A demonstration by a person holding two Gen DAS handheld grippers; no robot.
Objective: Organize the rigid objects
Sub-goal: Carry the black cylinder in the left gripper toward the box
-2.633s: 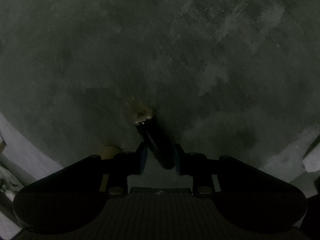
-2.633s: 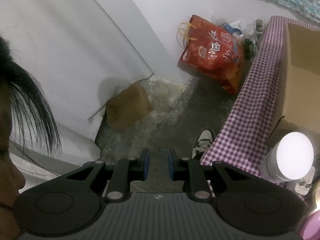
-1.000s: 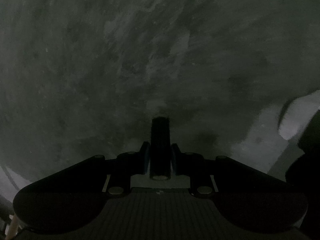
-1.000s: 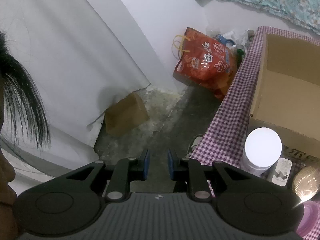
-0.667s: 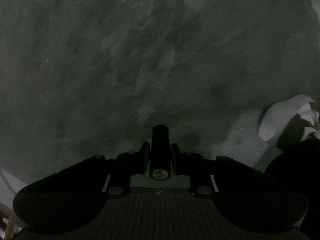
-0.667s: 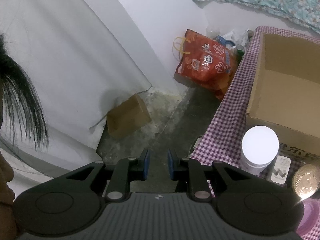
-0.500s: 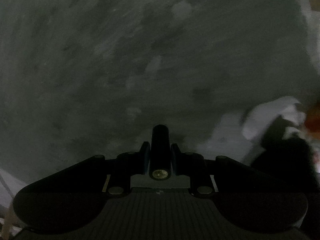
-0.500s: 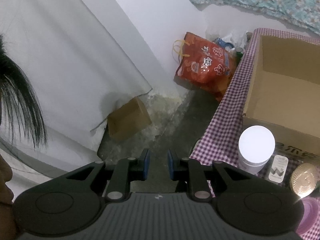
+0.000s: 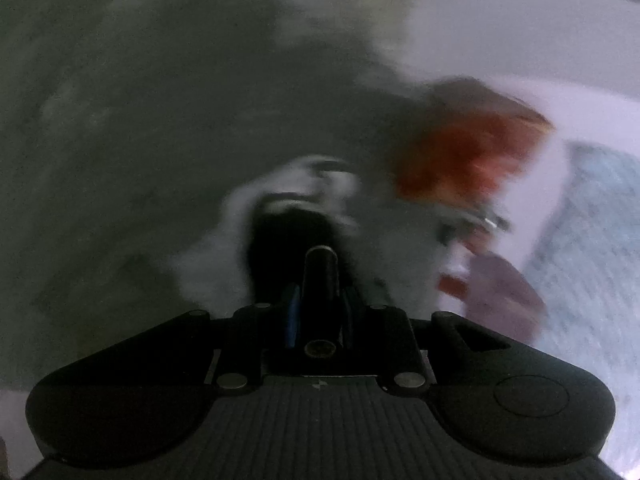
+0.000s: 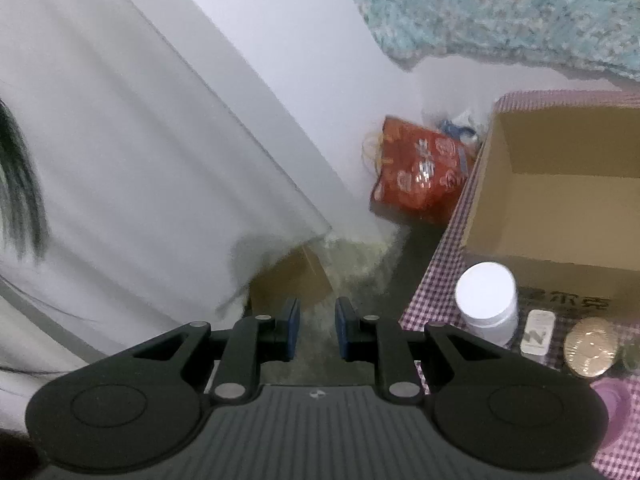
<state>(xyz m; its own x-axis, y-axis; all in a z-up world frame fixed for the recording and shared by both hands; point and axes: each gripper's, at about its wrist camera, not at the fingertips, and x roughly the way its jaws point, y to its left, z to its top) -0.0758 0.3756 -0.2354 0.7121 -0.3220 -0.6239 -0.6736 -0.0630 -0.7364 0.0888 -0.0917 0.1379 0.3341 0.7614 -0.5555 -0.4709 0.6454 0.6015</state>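
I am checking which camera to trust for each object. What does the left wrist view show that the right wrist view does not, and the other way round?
Only the left wrist view shows the left gripper, shut on a dark tube that lies along its fingers; the rest of that view is badly blurred.

Only the right wrist view shows the right gripper, its fingers apart with nothing between them, the open box on the checked cloth, and the white jar in front of the box.

Both show the grey floor and, apparently, the red bag.
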